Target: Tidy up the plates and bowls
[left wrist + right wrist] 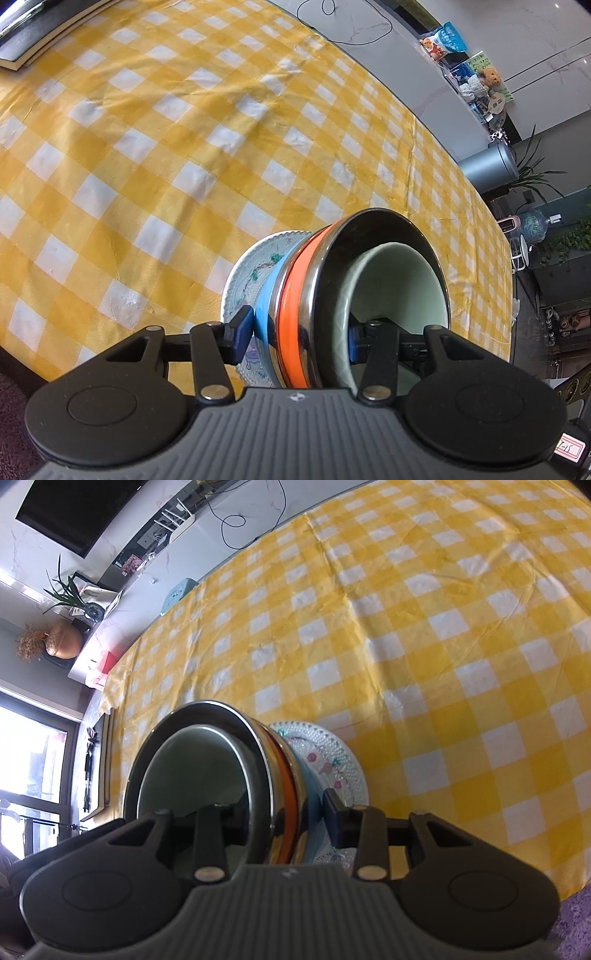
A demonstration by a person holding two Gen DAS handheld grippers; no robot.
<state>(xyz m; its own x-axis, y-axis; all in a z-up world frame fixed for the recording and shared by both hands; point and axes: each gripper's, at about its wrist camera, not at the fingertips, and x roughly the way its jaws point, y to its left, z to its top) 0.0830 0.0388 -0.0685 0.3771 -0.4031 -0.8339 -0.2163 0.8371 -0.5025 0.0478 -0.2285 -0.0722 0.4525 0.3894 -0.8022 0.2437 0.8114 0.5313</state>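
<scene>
Bowls (369, 295) nested on patterned plate (247, 273): green, steel-orange, blue.

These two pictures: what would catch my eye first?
A nested stack, pale green bowl inside a steel bowl with an orange band, backed by a flowered plate, sits clamped between both tools, left and right. Behind it spreads a yellow-and-white checked tablecloth.

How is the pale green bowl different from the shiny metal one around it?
The green bowl looks matte, like ceramic; the steel bowl is mirror-shiny with an orange band. The green bowl is smaller, nested inside the steel bowl. Both are held in one stack by the left gripper and right gripper.
</scene>
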